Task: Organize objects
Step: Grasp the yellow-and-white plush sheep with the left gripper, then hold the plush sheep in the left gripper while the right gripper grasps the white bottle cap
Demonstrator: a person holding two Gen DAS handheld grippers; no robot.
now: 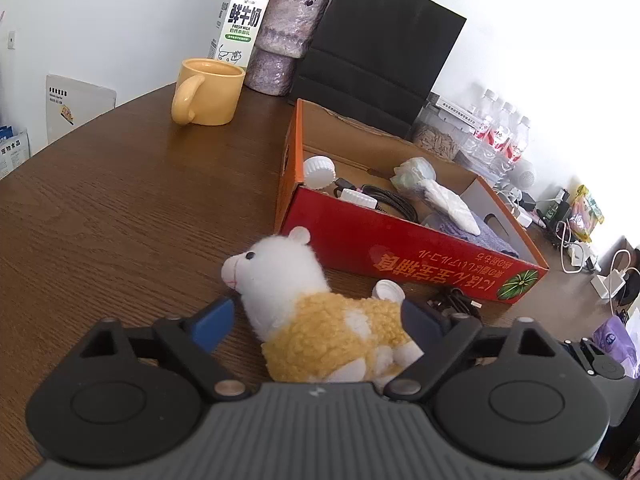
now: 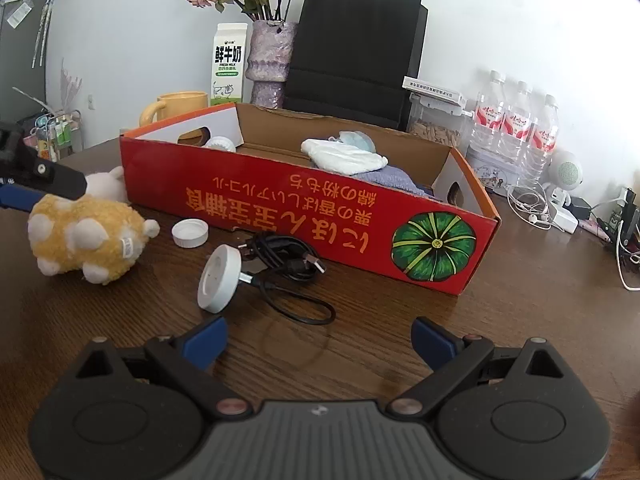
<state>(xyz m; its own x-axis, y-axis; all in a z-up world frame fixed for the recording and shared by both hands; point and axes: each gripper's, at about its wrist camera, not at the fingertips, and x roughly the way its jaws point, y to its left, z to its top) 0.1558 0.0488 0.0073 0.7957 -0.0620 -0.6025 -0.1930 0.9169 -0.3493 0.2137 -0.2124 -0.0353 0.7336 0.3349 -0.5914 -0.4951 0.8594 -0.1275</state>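
Note:
A white and yellow plush alpaca [image 1: 320, 320] lies on its side on the brown table [image 1: 120, 208], between the wide-apart fingers of my left gripper [image 1: 318, 318]. The pads do not press on it, and a gap shows at the left pad [image 1: 216, 320]. Just behind the toy stands the red cardboard box [image 1: 400, 252], which holds a white lid, cables and cloths. In the right wrist view my right gripper [image 2: 320, 340] is open over bare wood. Ahead of it lie a white round plug [image 2: 218, 276], a coiled black cable [image 2: 288, 256] and a white cap [image 2: 190, 232], all in front of the box [image 2: 280, 208].
Along the back stand a yellow mug [image 1: 208, 92], a milk carton [image 1: 240, 20], a purple vase [image 1: 284, 36] and a black paper bag [image 1: 380, 48]. Right of the box are water bottles [image 2: 516, 128], a jar and tangled white chargers [image 2: 560, 212].

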